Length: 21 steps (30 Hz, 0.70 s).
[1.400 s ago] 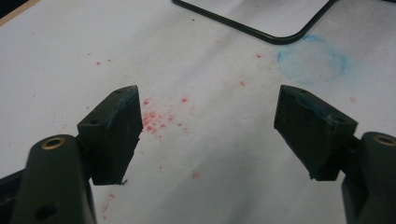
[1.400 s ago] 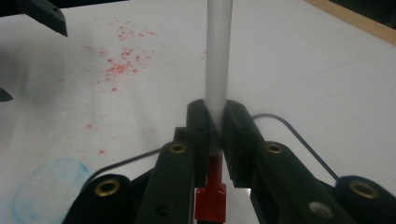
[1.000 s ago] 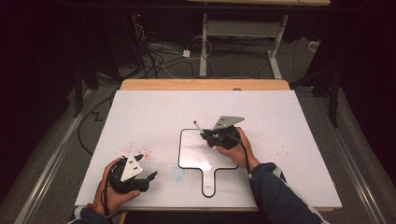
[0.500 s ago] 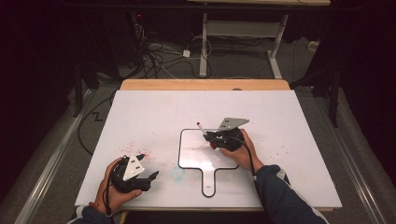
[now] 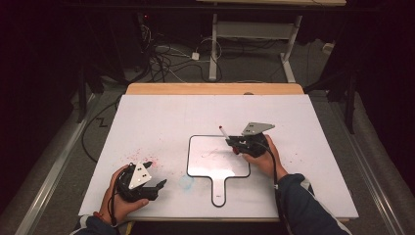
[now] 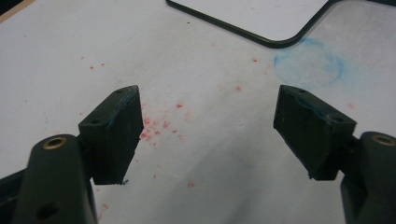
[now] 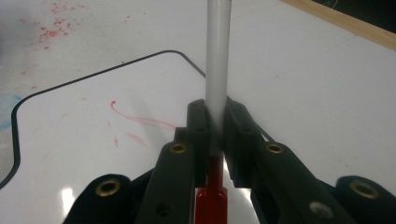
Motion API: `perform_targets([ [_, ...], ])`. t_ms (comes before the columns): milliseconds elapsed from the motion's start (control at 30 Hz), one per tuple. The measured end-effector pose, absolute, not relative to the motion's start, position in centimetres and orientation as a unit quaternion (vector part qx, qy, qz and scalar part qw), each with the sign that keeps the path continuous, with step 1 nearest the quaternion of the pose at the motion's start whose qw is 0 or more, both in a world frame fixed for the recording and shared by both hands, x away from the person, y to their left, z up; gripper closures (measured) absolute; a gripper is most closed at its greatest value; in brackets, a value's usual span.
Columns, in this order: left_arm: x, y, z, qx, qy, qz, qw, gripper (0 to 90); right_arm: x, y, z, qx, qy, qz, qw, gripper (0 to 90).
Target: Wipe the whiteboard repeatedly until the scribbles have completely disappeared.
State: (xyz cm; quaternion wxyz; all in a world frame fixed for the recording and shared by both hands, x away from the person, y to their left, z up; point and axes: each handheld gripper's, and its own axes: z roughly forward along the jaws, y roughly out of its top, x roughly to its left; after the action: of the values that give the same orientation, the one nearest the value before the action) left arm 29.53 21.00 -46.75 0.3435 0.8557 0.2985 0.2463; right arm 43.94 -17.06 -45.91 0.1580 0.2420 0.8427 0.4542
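From the high view, a small handled whiteboard [image 5: 219,159] with a black rim is lying on the white table [image 5: 161,122], and the right gripper [image 5: 234,142] is hovering over the whiteboard's far right corner, clenching a marker [image 5: 223,132] that is sticking out up-left. The left gripper [image 5: 159,185] is resting well to the whiteboard's left, near red specks. In the left gripper view, its jaws are standing wide apart, gripping nothing — the whiteboard's corner [image 6: 261,23] lying beyond. In the right gripper view, the white-barrelled, red-ended marker [image 7: 217,79] is being pinched upright over faint red strokes [image 7: 140,120] on the whiteboard.
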Motion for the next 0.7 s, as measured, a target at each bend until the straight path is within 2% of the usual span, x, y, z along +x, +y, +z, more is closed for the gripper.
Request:
perform_targets([
  [133,29.5,20.9,-46.8,0.856,0.298,0.246,0.343,22.9,43.7,-17.7,-45.9,0.241,0.843,0.455,0.157,82.2],
  [367,29.5,21.0,-46.8,0.856,0.299,0.245,0.344,23.0,43.4,-16.0,-46.0,0.225,0.846,0.460,0.145,82.2],
  [567,29.4,21.2,-46.7,0.854,0.300,0.246,0.346,23.0,43.5,-18.4,-46.0,0.247,0.841,0.459,0.147,82.2],
  [700,29.4,21.2,-46.7,0.854,0.301,0.246,0.346,23.0,43.1,-18.1,-46.1,0.238,0.844,0.460,0.143,82.2],
])
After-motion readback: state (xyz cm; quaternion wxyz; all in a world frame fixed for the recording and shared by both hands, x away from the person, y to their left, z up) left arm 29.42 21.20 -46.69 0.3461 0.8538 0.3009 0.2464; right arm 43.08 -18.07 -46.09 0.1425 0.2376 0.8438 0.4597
